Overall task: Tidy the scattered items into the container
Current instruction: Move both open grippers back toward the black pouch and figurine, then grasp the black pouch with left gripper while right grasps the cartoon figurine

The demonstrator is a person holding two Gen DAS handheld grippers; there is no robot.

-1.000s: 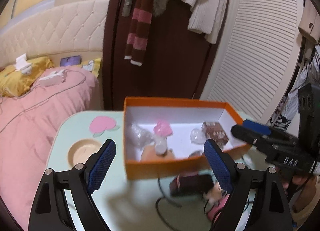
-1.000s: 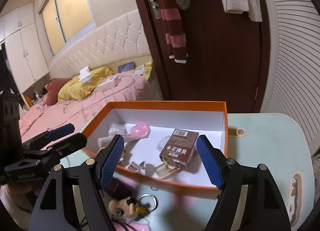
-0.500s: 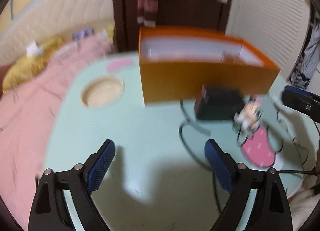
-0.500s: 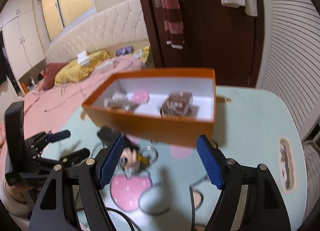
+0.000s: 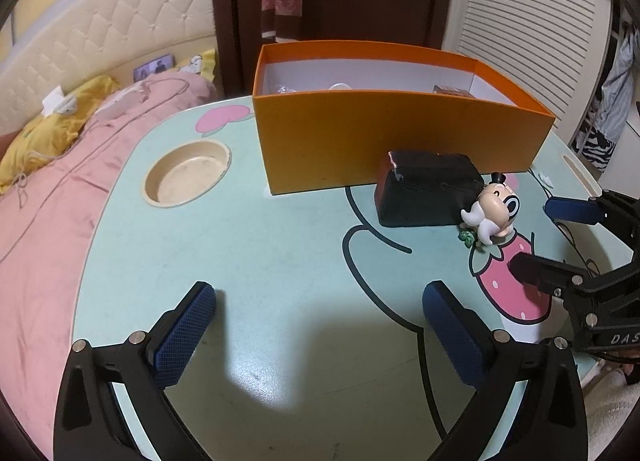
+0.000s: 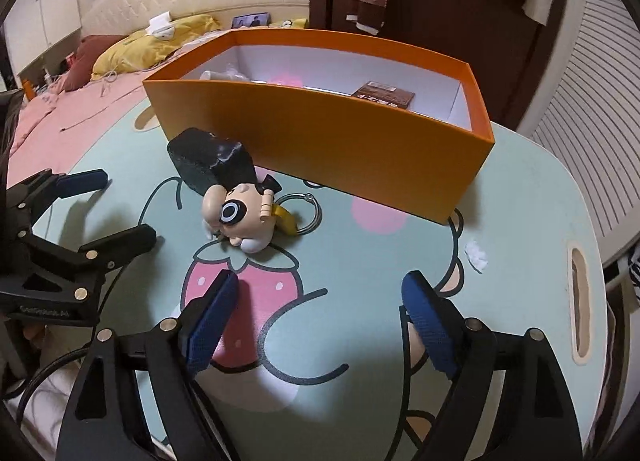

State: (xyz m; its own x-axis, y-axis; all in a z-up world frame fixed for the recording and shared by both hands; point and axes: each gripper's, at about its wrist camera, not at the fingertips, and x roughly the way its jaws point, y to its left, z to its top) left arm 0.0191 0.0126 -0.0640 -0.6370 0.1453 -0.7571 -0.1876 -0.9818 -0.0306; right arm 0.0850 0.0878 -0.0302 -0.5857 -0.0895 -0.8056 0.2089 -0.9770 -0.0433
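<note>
Both claws low over the mint-green table (image 5: 280, 301), both empty. Left gripper (image 5: 316, 325): jaws wide and opening further, only bare tabletop between the blue pads. Right gripper (image 6: 320, 317): also fairly wide and opening, nothing between the pads, strawberry print under them.

Just past the right gripper: cartoon figurine keychain (image 6: 240, 221), lying on its side on the strawberry leaves, key ring (image 6: 308, 213) trailing toward the box. Touching it on the far side: black block (image 6: 212, 163), a dark, shiny-wrapped rectangular thing, lying against or just beside the orange wall; contact not clear. Behind both: orange box (image 6: 340, 141), open top, white inside, already holding a brown packet (image 6: 384, 95) and a few small clear and pink bits. Small white scrap (image 6: 476, 255) sits on the table to the right, near the box corner. Round cup recess (image 5: 188, 173) to the left, empty. Bed and door beyond.

Step in hand, as judged: right claw goes for the keychain, left for the black block.

Doing it well: straddle the figurine's head or body, not the ring; pads low before closing since it's rounded and may roll or squirt out. Watch the two claws don't collide, as the targets touch. Lift clear of the tall near wall before moving over the box. Block looks wide, so keep the left claw fully spread and take it across the short side.
</note>
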